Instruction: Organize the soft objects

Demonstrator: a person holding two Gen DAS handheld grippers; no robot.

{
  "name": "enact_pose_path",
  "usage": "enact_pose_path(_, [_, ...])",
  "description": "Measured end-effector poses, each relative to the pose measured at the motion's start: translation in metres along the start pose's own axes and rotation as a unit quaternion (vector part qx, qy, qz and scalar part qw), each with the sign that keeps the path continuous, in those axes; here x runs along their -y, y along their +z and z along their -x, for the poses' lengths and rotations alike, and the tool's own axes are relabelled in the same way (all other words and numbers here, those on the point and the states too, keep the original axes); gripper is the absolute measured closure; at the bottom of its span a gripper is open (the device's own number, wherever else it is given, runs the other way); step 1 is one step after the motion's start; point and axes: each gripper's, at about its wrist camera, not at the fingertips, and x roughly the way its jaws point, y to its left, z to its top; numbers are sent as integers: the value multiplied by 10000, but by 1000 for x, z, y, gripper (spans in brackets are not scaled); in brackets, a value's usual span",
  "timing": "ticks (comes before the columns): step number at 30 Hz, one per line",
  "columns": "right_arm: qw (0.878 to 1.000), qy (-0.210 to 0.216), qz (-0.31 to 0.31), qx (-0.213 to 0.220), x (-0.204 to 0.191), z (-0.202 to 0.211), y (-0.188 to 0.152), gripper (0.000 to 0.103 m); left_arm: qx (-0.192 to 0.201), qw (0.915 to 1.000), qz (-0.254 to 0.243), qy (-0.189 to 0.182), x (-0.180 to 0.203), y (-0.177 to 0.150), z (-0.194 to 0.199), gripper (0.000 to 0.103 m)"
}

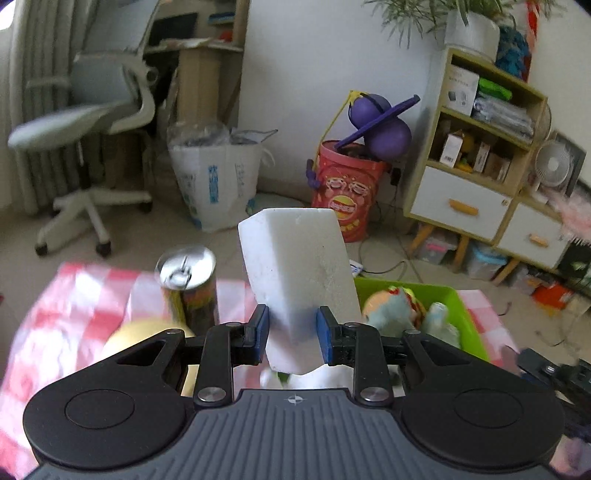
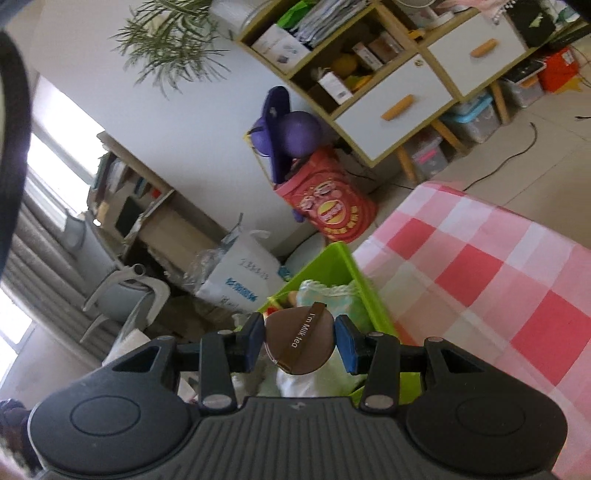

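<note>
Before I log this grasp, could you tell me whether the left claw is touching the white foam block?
Touching. In the left wrist view both blue pads of the left claw press against the sides of the block, which stands up between them.

A cluttered room in daylight, white walls above a pale tiled floor.

A white office chair [image 1: 88, 122] stands by grey curtains [image 1: 22, 110] at the left. A wooden cabinet [image 1: 476, 162] with white drawers and open shelves lines the right wall, a potted plant [image 1: 469, 22] on top. A red printed bin [image 1: 347, 192] holds a purple ball toy [image 1: 384, 125]; a small white fan [image 1: 552, 166] sits nearby.
</note>
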Motion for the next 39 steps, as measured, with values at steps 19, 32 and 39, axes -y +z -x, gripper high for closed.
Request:
enact_pose_path(19, [9992, -321, 36, -227, 8, -13, -2, 72, -349, 9956, -811, 326, 23, -6, -66, 67])
enact_pose_path(32, [9995, -48, -193, -265, 7, 7, 7, 58, -264, 9965, -772, 203, 20, -9, -40, 54])
enact_pose_path(39, [9991, -150, 249, -295, -7, 24, 10, 54, -136, 9978, -645, 21, 11, -11, -3, 41])
